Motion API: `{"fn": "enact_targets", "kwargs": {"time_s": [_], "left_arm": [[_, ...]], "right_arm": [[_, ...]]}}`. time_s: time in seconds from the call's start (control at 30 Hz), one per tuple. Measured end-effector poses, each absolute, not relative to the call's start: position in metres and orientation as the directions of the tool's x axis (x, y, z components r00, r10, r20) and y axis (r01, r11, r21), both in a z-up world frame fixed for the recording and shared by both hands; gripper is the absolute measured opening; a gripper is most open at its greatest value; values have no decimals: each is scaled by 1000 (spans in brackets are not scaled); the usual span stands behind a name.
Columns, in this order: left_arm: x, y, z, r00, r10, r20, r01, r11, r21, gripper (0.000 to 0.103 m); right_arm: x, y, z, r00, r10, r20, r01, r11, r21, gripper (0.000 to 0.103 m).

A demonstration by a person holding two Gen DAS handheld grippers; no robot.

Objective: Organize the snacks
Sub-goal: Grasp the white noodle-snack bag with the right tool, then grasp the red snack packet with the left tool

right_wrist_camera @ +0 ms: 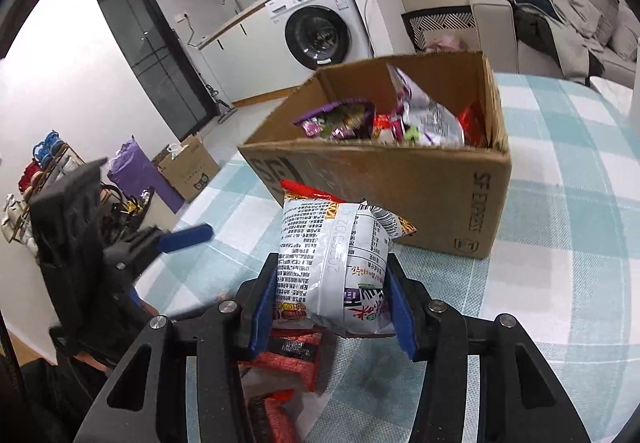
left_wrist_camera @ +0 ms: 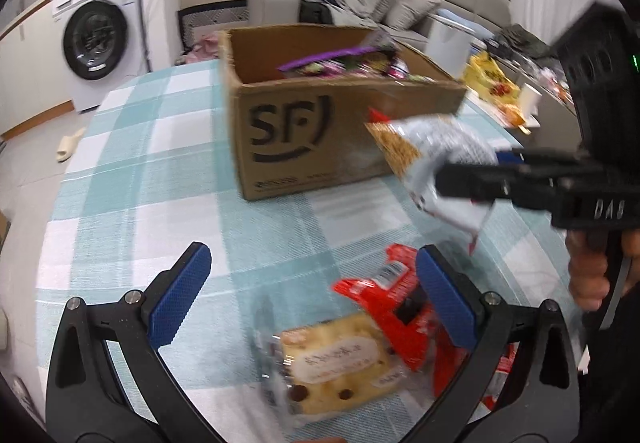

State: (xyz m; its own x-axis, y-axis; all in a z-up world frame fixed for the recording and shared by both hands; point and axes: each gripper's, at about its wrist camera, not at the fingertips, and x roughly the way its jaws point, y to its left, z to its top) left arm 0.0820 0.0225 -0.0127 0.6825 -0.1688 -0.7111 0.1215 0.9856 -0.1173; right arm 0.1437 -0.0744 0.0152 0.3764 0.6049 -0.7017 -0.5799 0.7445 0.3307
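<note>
Table [right_wrist_camera: 560, 203] under a teal-and-white checked cloth, in a room with a washing machine [right_wrist_camera: 320, 31] and grey sofa [right_wrist_camera: 580, 23] behind; an open cardboard box [right_wrist_camera: 400, 183] of snacks stood on the cloth. The right gripper [right_wrist_camera: 332, 295], jaws part-closed, pinched a white snack packet [right_wrist_camera: 332, 243] by its lower end, clear of the table just before the box, long axis pointing up toward it. The left gripper [left_wrist_camera: 312, 291] hung wide open and empty above a red packet [left_wrist_camera: 384, 303] and a wrapped cake [left_wrist_camera: 336, 363] lying on the cloth.
</note>
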Motion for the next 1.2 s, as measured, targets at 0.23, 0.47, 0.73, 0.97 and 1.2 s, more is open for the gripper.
{"fn": "enact_targets", "kwargs": {"time_s": [0.23, 0.47, 0.73, 0.97, 1.2], "left_arm": [[80, -6, -22, 640, -251, -726, 231, 964, -130, 101], [81, -27, -35, 607, -255, -753, 260, 959, -115, 101], [89, -29, -48, 566, -279, -776, 257, 954, -155, 86], [86, -31, -48, 569, -323, -757, 286, 940, -186, 56], [84, -29, -41, 584, -341, -737, 295, 934, -200, 45]], "right_arm": [[139, -88, 33, 395, 602, -694, -592, 744, 309, 50], [138, -100, 43, 418, 602, -681, -585, 751, 306, 50], [140, -113, 51, 448, 595, -668, -564, 767, 306, 50], [141, -113, 51, 445, 591, -673, -559, 770, 308, 50], [142, -112, 50, 443, 592, -673, -558, 770, 309, 50]]}}
